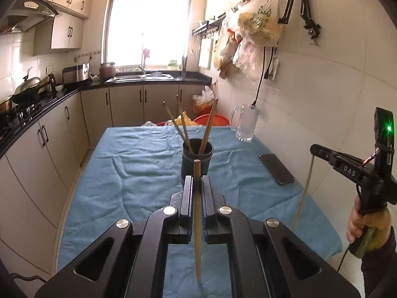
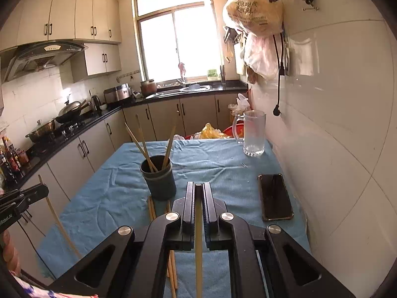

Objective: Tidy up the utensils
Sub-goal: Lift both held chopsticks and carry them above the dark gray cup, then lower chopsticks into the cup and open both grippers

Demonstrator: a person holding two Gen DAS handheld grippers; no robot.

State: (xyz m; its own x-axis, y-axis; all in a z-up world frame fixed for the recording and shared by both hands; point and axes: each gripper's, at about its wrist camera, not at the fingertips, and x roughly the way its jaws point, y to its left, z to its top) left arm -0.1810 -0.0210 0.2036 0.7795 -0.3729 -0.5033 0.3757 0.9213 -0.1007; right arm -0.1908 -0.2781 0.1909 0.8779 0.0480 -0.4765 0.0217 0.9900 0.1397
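Above blue cloth, clamped chopsticks

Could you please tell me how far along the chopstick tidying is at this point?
Roughly halfway. Done: three chopsticks already stand in the dark holder. In hand: the left tongs are shut on one chopstick, and the right tongs on another. Left: both held sticks go into the holder, then the few loose chopsticks lying on the blue cloth.
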